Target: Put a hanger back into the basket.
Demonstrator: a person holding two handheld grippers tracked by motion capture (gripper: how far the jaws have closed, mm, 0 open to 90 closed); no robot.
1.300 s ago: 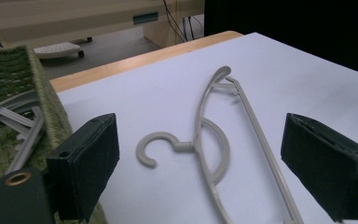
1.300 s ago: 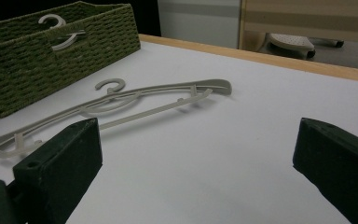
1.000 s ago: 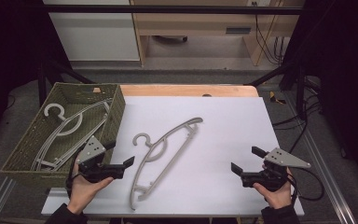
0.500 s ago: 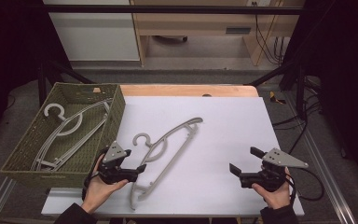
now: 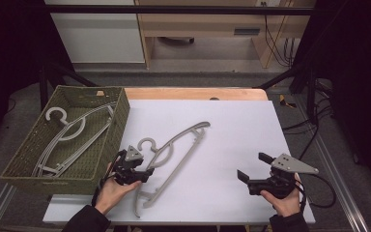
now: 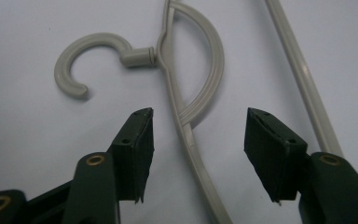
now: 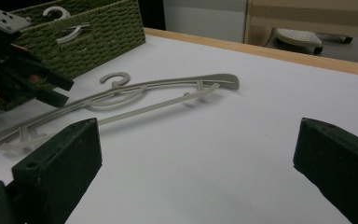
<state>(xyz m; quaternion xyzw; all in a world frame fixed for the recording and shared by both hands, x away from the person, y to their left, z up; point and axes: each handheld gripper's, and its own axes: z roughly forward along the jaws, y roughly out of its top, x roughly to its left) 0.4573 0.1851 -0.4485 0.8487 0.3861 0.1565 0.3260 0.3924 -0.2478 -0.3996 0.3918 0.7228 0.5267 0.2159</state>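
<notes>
A grey plastic hanger lies slantwise on the white table, its hook toward the basket. My left gripper is down at the hanger's shoulder just below the hook. In the left gripper view the open jaws straddle the hanger's arm without touching it; the left gripper holds nothing. My right gripper rests open near the table's front right, well apart from the hanger. The right gripper has only bare table between its jaws.
A green woven basket stands at the table's left edge with grey hangers inside. Its wall is right beside my left hand. A wooden strip borders the table's far edge. Cables trail off at the right.
My left gripper has moved right, from beside the basket to the hanger, and now straddles its arm below the hook. The right gripper has hardly shifted.
</notes>
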